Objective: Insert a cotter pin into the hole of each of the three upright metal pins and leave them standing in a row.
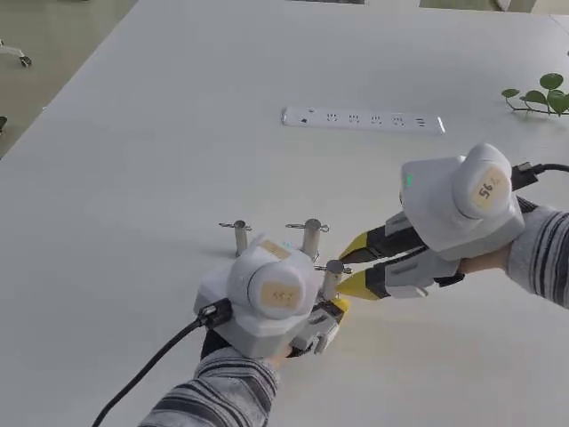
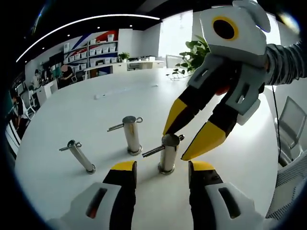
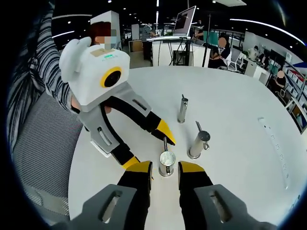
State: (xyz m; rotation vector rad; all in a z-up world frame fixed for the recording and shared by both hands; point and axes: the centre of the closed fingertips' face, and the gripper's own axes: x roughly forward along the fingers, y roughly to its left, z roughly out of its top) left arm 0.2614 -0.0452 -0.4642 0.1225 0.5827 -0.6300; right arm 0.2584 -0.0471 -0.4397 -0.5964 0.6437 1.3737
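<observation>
To the far left of the left gripper [image 2: 162, 167], in its own view, we saw the outer pin [image 2: 79, 155] standing on the table [image 1: 133, 178] with a cotter pin [image 2: 67, 146] crosswise through its head. Next to the right, ahead of that gripper's left jaw, stood the middle pin [image 2: 131, 134], pinned in the same way. Both stood well clear of either gripper.

Straight ahead, between the left gripper's two jaws, stood the near pin [image 2: 168, 155], upright, with its long axis square to the table. The jaws were spread and a gap showed on each side of the pin's foot. We judged that this gripper was parted and bracketing the pin, not clamping it. The near cotter pin [image 2: 151, 152] lay level across the head, its straight leg pointing left and its looped end pointing right.

From the right came the right gripper [image 2: 176, 144], jaws apart, with one yellow tip above that looped end and one below it. In the right gripper view the same pin sat dead ahead between the jaws, with space on both sides. We could not tell whether a tip touched the loop or whether the pin was fully home, because the tips crowded it. We judged the right gripper nearer the loop. Any last push would run along the near cotter pin's axis, right to left, with the left gripper steadying.
</observation>
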